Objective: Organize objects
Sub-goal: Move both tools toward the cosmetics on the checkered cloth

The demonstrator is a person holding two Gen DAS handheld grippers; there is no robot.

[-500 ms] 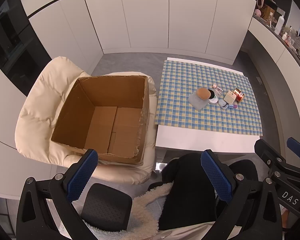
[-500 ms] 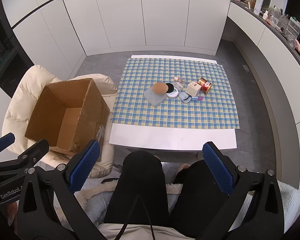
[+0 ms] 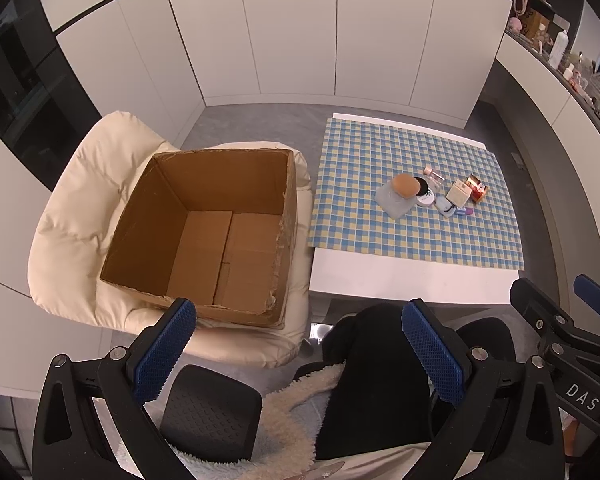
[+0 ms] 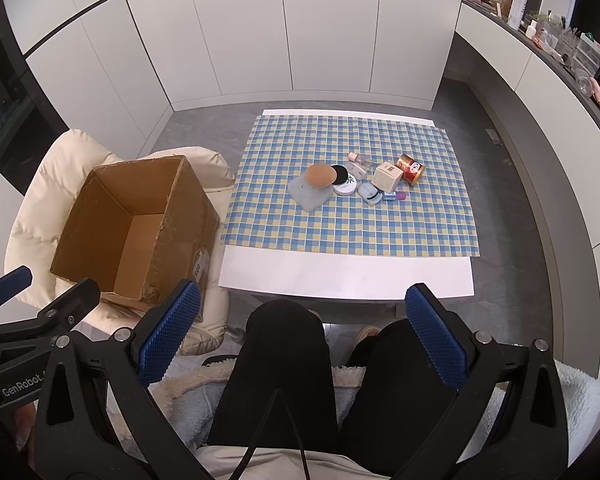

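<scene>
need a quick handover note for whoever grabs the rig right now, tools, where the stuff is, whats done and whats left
Left tool: open, holding nothing, held over the person's lap.
Right tool: open, holding nothing, also over the lap.
Things: a small cluster sits mid checked cloth on the white table: tan sponge on a pale grey block, round white compact, cream cube box, red-gold tin on its side, plus a few small bits.
Cardboard box: open, on the cream chair beside the table, nothing in it.
Done: nothing moved yet.
Left: probably pick up each item and put it in the box.
</scene>
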